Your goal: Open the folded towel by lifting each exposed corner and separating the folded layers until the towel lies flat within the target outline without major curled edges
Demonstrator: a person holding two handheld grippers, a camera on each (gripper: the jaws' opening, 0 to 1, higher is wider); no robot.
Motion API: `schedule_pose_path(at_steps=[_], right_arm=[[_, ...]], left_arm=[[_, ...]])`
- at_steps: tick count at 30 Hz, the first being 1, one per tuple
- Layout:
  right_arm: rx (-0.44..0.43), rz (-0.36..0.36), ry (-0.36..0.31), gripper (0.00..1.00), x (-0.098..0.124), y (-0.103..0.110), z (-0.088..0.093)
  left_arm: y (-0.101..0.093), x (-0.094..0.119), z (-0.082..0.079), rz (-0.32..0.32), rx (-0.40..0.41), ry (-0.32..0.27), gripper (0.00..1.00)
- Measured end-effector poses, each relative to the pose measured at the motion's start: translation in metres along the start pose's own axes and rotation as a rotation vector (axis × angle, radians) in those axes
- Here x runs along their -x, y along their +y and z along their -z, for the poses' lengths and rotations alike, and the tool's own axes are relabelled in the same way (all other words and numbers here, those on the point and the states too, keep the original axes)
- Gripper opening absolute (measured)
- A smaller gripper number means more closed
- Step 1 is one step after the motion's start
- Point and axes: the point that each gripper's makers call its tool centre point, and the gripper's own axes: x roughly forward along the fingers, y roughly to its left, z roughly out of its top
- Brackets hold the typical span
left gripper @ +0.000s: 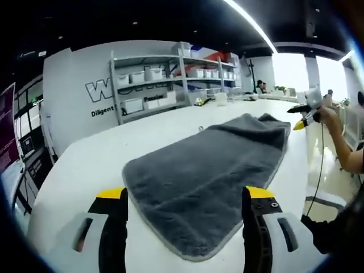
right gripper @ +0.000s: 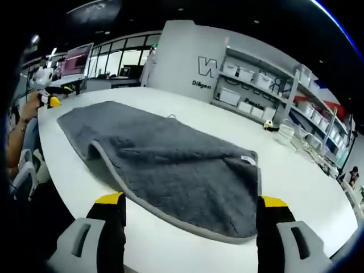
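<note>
The big white table (left gripper: 85, 165) has the grey towel (left gripper: 210, 170) spread long on it, one edge (right gripper: 99, 151) folded over. Both grippers, left (left gripper: 186, 196) and right (right gripper: 191, 203), hang above with jaws wide, holding nothing. Next job, I think: lift that flap

A grey fluffy towel (left gripper: 210, 170) lies spread on the white table (left gripper: 96, 165), mostly flat, one long edge folded over along its side.
</note>
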Motion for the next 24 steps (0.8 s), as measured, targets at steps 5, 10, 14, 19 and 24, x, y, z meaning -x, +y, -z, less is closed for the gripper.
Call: schedule_pose_path(at_steps=[5, 10, 14, 19, 24], right_arm=[[0.002, 0.007, -0.008, 0.94, 0.003, -0.003, 0.001], [0.0, 0.021, -0.014, 0.92, 0.01, -0.003, -0.002], [0.006, 0.026, -0.025, 0.91, 0.012, -0.001, -0.005], [0.016, 0.023, -0.015, 0.9, 0.012, 0.002, -0.003], [0.019, 0.033, 0.004, 0.9, 0.011, 0.0, 0.001]], left_arm=[[0.015, -0.026, 0.006, -0.013, 0.015, 0.051, 0.68], [0.021, -0.04, 0.004, -0.029, 0.009, 0.051, 0.56], [0.04, -0.053, 0.017, -0.065, -0.001, 0.098, 0.41], [0.056, -0.061, 0.032, -0.081, 0.013, 0.142, 0.32], [0.059, -0.066, 0.05, -0.08, -0.013, 0.222, 0.28]])
